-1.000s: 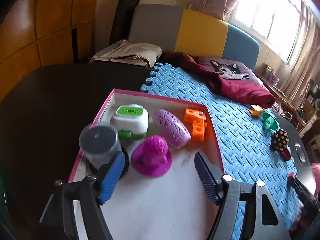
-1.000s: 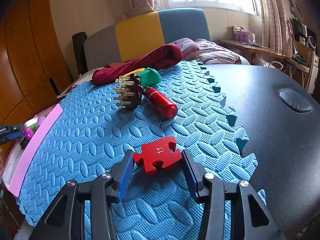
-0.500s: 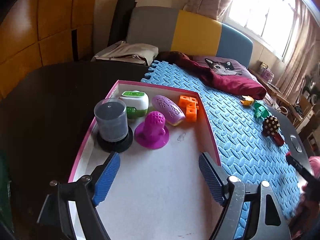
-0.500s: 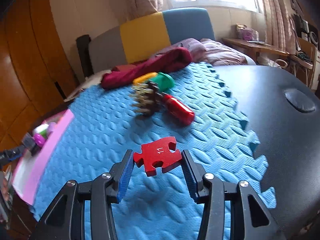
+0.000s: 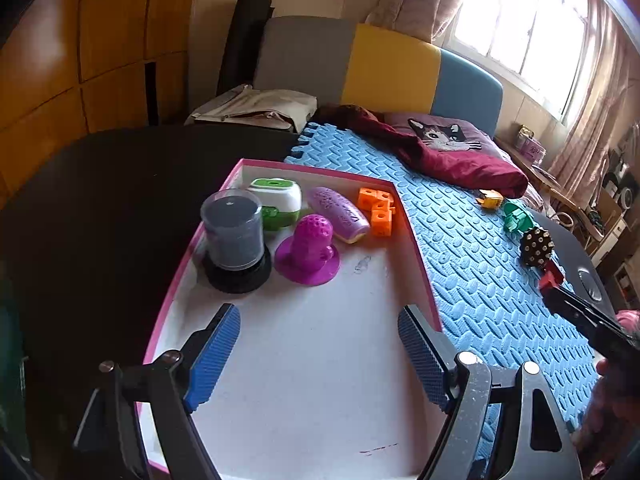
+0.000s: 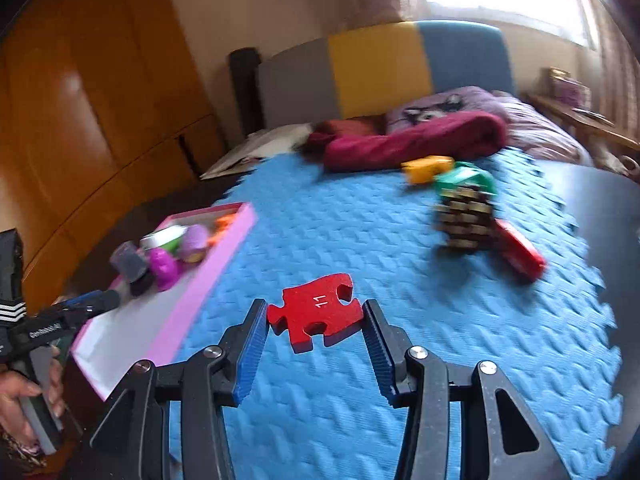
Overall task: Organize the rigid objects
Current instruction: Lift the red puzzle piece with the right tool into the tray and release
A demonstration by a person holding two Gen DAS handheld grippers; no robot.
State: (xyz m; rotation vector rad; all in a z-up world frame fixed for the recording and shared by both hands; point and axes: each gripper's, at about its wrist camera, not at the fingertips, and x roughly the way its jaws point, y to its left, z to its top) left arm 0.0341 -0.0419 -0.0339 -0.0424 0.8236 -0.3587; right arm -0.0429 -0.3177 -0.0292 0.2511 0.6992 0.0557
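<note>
Between the pads of the right hand-held gripper, the red puzzle piece is pinched by its two side edges and carried clear of the blue mat, roughly level, with its notched front edge overhanging. The pads bear on narrow, curved edges only, so the hold is judged marginal: a quick swing or wrist roll could pivot the piece about the pad line and drop it onto the mat. The right view is blurred, so the exact contact area cannot be confirmed.

The likely destination is the pink tray, which lies to the left of the piece in the right view, with its raised rim along the mat's edge. If the piece travels low, its overhang could catch that rim and be knocked out of the grip.

Five items stand grouped at the tray's far end: the disc case, magenta toy, purple case, green-white box and orange blocks. A release there could topple the upright toy or case; the bare near floor is the safer spot.

The left hand-held gripper hovers over that near floor, jaws spread after just opening, nothing between them. It occupies the drop zone, so the two tools could collide unless it withdraws.

On the mat, the brush and green piece remain.
</note>
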